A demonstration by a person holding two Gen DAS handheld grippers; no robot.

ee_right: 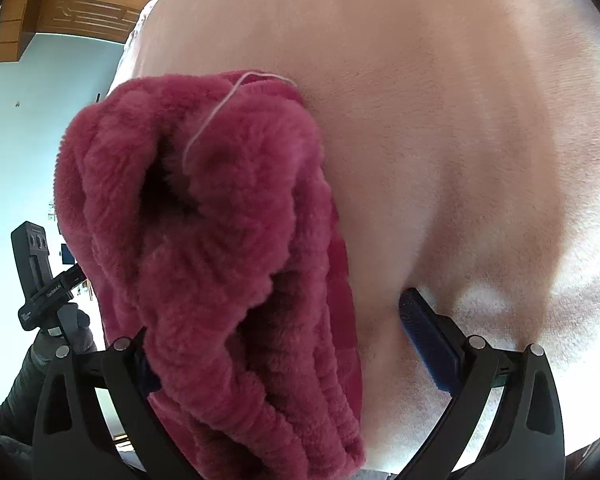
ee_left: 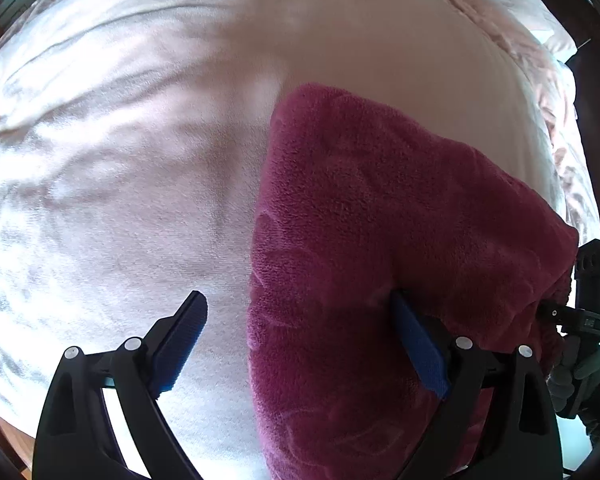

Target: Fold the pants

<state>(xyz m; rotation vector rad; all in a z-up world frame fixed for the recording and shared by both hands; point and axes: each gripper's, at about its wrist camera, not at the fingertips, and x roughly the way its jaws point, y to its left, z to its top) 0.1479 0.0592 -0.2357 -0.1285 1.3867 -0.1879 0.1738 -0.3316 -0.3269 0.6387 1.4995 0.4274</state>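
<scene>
The pants (ee_left: 380, 240) are dark pink fleece and lie folded on a pale pink bed cover (ee_left: 120, 200). My left gripper (ee_left: 300, 320) is open; its right finger (ee_left: 420, 352) presses against the fabric and its left finger (ee_left: 180, 340) is over bare cover. In the right wrist view the ribbed waistband end of the pants (ee_right: 220, 260), with a loose white thread (ee_right: 216, 116), drapes over my right gripper's left finger. My right gripper (ee_right: 284, 352) is open, its right finger (ee_right: 428, 344) over the cover.
The right gripper and a gloved hand show at the right edge of the left wrist view (ee_left: 588, 312); the left gripper shows at the left of the right wrist view (ee_right: 44, 280). White pillows (ee_left: 540, 12) lie at the far right. A wooden wall unit (ee_right: 68, 12) stands beyond the bed.
</scene>
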